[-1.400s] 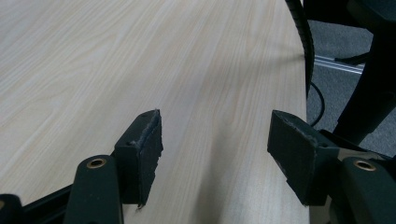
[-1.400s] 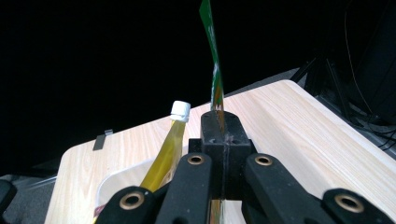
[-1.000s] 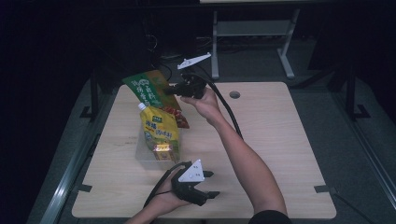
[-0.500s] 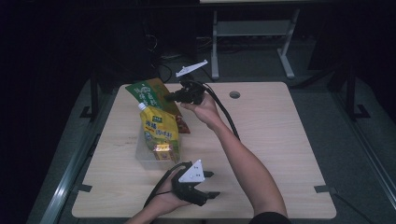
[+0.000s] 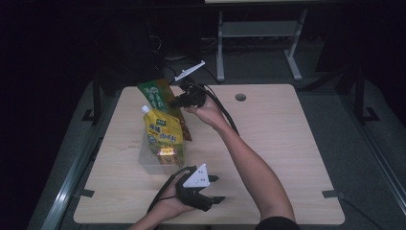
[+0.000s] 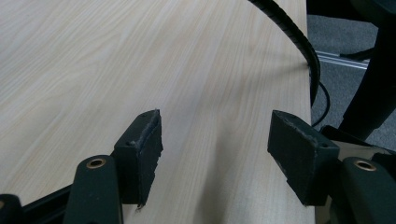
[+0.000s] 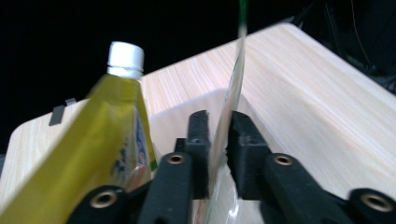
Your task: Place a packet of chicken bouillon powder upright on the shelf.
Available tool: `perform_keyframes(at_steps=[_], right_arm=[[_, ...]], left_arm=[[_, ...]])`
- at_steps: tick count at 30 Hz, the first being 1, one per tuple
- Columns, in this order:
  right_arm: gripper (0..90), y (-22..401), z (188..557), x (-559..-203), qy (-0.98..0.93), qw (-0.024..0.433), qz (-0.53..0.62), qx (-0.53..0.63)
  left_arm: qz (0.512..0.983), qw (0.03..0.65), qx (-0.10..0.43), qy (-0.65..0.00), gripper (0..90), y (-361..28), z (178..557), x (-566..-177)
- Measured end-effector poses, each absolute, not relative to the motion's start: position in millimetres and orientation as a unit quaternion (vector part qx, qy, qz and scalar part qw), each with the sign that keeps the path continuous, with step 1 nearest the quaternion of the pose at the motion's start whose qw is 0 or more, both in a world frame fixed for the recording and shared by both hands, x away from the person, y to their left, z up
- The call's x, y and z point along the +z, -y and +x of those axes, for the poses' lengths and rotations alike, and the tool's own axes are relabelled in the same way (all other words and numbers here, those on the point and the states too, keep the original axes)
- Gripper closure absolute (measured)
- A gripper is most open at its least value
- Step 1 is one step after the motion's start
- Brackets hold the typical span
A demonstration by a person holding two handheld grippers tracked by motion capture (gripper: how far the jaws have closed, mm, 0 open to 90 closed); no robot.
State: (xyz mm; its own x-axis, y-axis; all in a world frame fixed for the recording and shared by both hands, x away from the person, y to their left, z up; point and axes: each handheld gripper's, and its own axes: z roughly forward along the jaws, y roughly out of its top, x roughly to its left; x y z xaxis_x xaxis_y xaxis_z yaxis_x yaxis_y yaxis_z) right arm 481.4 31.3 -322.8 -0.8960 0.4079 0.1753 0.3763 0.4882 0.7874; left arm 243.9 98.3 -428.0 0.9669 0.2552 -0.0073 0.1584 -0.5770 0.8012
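A green packet (image 5: 154, 96) hangs upright at the table's back left, with my right gripper (image 5: 178, 101) shut on its right edge. The right gripper view shows that thin edge (image 7: 229, 100) pinched between the two jaws of my right gripper (image 7: 218, 122). Just in front of it, a yellow pouch (image 5: 163, 130) with a white cap (image 7: 125, 58) leans in a clear plastic box (image 5: 149, 162). My left gripper (image 5: 216, 189) rests near the table's front edge, open; the left gripper view shows bare wood between the jaws of that gripper (image 6: 215, 140).
A small red-and-gold packet (image 5: 167, 154) lies in the box below the pouch. A black cable (image 6: 299, 44) curves across the table beyond my left gripper. The table (image 5: 287, 139) has a round hole (image 5: 240, 97) at the back.
My right gripper has come slightly down and nearer with the green packet, closer to the yellow pouch. The left gripper has stayed in place.
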Motion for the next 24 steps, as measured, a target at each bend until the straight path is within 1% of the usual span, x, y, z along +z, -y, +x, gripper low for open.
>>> perform_keyframes(at_steps=[5, 7, 8, 11, 13, 16, 24], right_arm=[[69.0, -37.3, 486.1, -327.3, -0.868, 0.005, 0.236, 0.437], [69.2, -41.8, 488.1, -327.7, -0.873, 0.009, 0.236, 0.426], [70.2, -44.0, 488.9, -327.6, -0.875, 0.009, 0.24, 0.42], [81.9, -47.3, 491.0, -328.6, -0.875, 0.012, 0.251, 0.414], [87.3, -47.8, 491.3, -329.7, -0.872, 0.012, 0.262, 0.412], [88.8, -46.7, 488.5, -329.5, -0.864, 0.002, 0.27, 0.425], [89.5, -42.4, 471.4, -322.4, -0.845, 0.015, 0.261, 0.466]], left_arm=[[0.886, 0.445, 0.055, -0.115, 34.6, -97.8, 243.9, -427.8], [0.886, 0.446, 0.055, -0.114, 34.6, -97.7, 243.7, -427.7], [0.886, 0.446, 0.056, -0.115, 34.6, -97.7, 243.3, -427.3], [0.885, 0.448, 0.058, -0.115, 34.7, -98.4, 242.9, -425.8], [0.885, 0.448, 0.058, -0.114, 34.7, -98.6, 242.8, -425.7], [0.885, 0.448, 0.058, -0.113, 34.7, -98.4, 242.5, -425.8], [0.886, 0.446, 0.06, -0.108, 34.7, -96.8, 241.1, -425.4]])
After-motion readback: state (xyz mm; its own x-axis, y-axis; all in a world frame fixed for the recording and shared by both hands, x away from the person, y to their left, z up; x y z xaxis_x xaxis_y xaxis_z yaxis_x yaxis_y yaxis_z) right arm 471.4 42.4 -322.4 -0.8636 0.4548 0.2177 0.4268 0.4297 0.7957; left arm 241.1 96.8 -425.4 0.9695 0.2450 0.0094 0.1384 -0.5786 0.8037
